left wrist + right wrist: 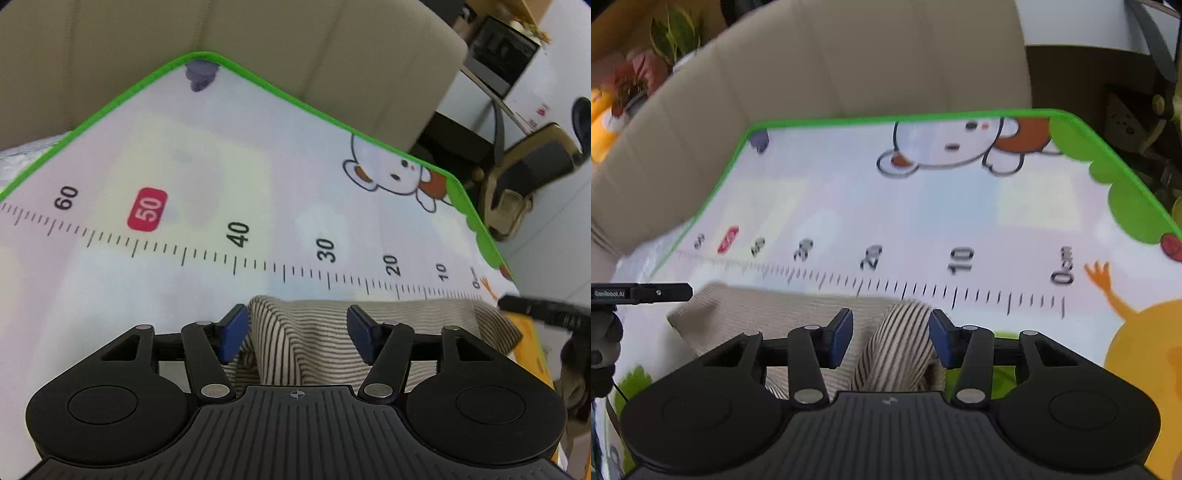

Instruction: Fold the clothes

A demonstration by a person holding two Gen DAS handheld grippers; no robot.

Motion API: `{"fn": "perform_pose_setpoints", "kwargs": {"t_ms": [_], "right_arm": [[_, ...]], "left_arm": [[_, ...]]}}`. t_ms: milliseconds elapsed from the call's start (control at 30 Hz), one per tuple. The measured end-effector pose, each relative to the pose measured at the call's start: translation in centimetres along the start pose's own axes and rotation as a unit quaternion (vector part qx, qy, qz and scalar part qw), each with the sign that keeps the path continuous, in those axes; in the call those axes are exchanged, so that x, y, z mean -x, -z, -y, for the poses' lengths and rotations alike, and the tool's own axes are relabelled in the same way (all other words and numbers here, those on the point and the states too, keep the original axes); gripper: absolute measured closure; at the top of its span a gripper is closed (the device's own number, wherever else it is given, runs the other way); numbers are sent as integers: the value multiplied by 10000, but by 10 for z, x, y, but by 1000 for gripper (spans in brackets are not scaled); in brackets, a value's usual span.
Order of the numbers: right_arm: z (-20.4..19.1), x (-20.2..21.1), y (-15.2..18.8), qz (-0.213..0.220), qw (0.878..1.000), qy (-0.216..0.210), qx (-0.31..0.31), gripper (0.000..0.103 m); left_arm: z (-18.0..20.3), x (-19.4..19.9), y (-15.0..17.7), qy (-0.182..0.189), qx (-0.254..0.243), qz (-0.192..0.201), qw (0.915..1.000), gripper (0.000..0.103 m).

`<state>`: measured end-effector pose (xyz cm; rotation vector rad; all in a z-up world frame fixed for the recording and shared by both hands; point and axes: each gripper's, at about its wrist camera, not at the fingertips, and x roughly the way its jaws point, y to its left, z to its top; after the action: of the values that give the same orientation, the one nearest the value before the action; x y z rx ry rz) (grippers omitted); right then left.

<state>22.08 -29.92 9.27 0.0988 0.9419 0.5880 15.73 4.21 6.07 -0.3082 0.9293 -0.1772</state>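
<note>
A beige garment with thin dark stripes [314, 332] lies folded on the near part of a cartoon play mat [221, 166]. My left gripper [297, 332] is open, its blue pads [232, 332] standing on either side of a raised fold at the garment's left end. The right gripper's black tip [535, 308] pokes in at the garment's right end. In the right wrist view the same striped garment [897, 343] bunches into a ridge between the wide-apart pads of my right gripper [890, 336], which is open. The left gripper's tip [642, 293] shows at the far left.
The mat [923, 214] has a green border, a printed ruler and a white bear drawing. A beige sofa back [849, 66] rises right behind it. Plants and a yellow toy [602, 122] sit far left. Dark furniture and a bag [524, 173] stand beyond the mat's right edge.
</note>
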Motion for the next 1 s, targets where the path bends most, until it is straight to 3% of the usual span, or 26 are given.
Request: {"fn": "perform_pose_setpoints", "kwargs": {"t_ms": [167,300,400,533,667,900,1000], "right_arm": [[-5,-9,2,29,9996,181,196,48],[0,-14,-4,45,9993,371,76,46],[11,-25,-3,-277,9987,404,-172,42],[22,-34,8,-700,9961,83,-536,38],[18,-41,13,-866,9950,-197,-450,59],[10,-58,-3,-865,9958,-292,-78,69],[5,-61,-20,-627,9976,-281,52,72]], "left_arm": [[21,-19,14,-110,-291,-290,9991,18],[25,-30,15,-209,-382,-350,9984,17],[17,-32,9,-171,-175,-347,9991,17],[5,-40,7,-63,115,-575,9983,17],[-4,-49,7,37,311,-741,9968,19],[-14,-64,6,188,508,-936,9941,30],[-7,-67,0,-4,299,-816,9962,35]]}}
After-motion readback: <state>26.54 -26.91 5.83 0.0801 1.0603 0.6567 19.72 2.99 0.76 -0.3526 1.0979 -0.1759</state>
